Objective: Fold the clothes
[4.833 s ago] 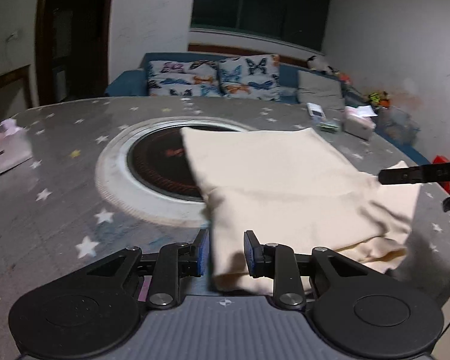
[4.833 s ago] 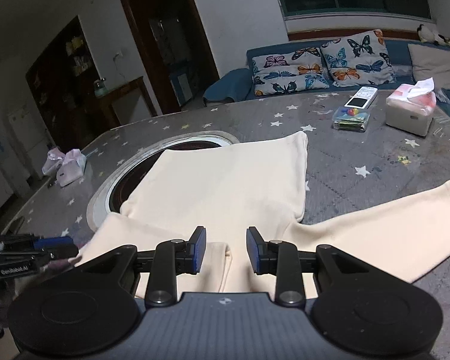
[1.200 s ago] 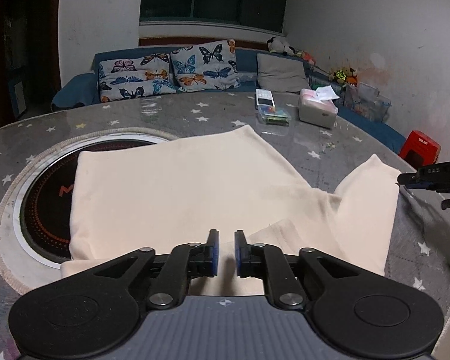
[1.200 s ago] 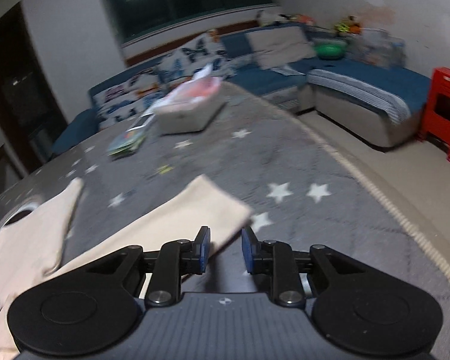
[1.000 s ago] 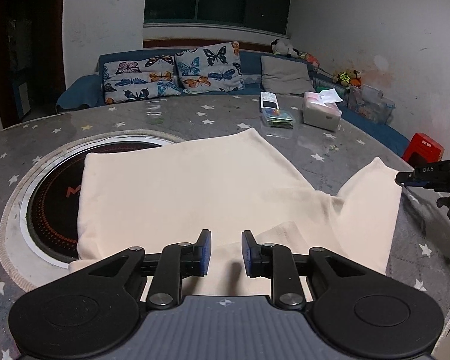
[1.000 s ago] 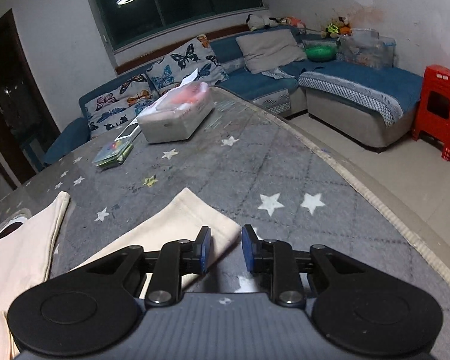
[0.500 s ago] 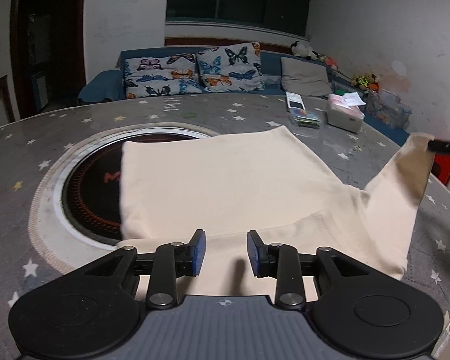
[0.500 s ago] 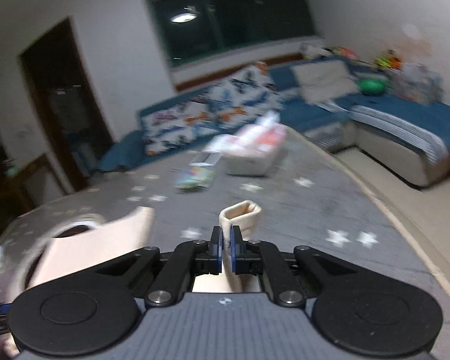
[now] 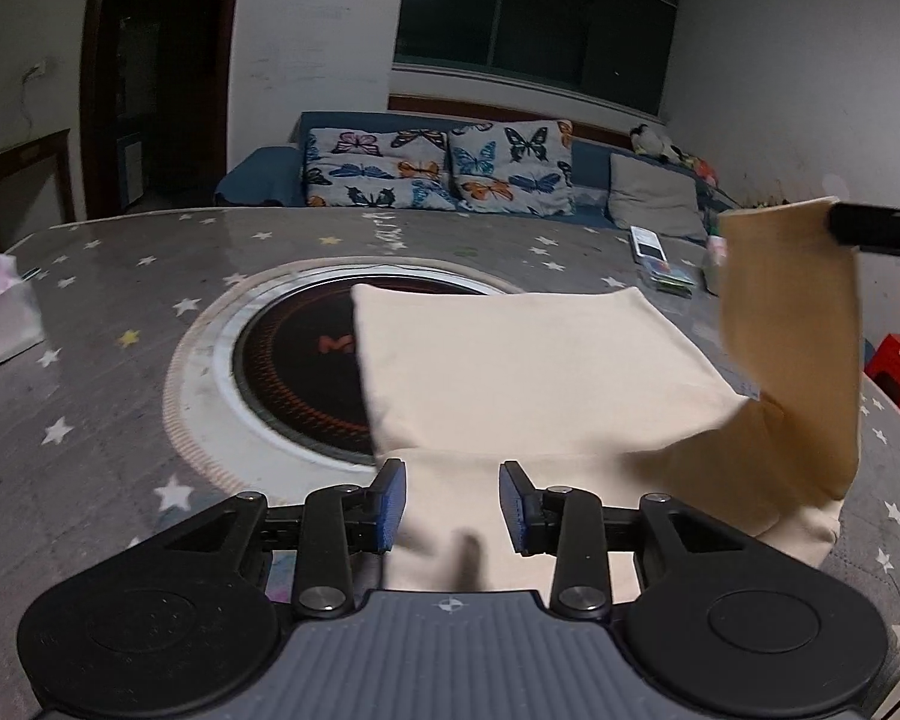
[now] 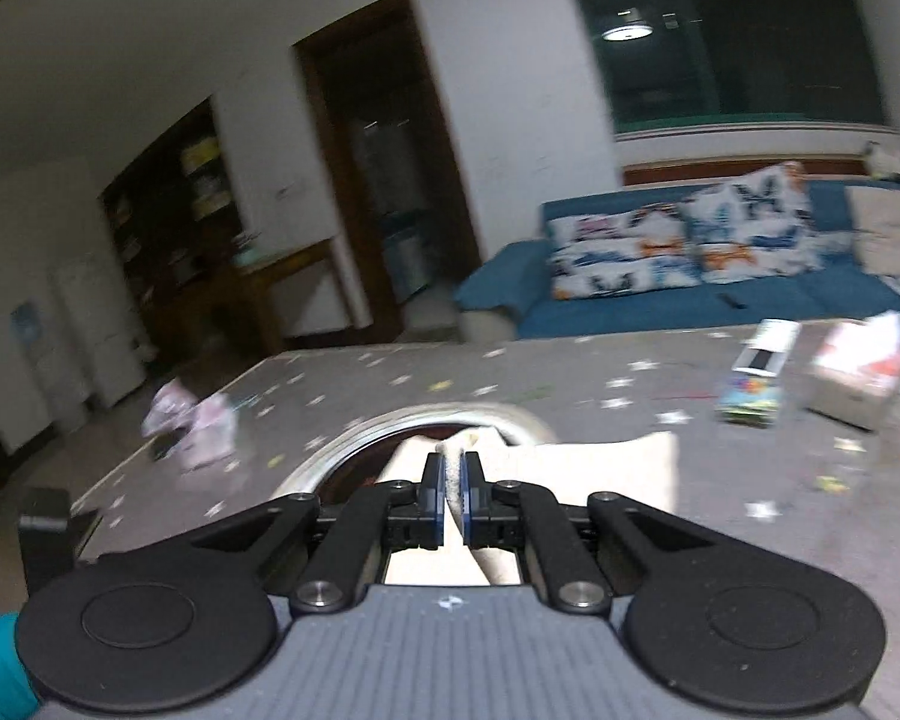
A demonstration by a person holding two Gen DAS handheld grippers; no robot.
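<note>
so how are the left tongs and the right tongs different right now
The left tongs stand apart, their blue pads on either side of a cream fold without pressing it; the right tongs are pinched shut on the cream sleeve. The left tongs sit low at the near edge of the garment on the table; the right tongs hold their sleeve raised above it, cloth hanging down. Both are black with blue pads.

Bare table (image 9: 120, 420) lies open on the left; the lifted sleeve (image 9: 792, 324) blocks the right side
</note>
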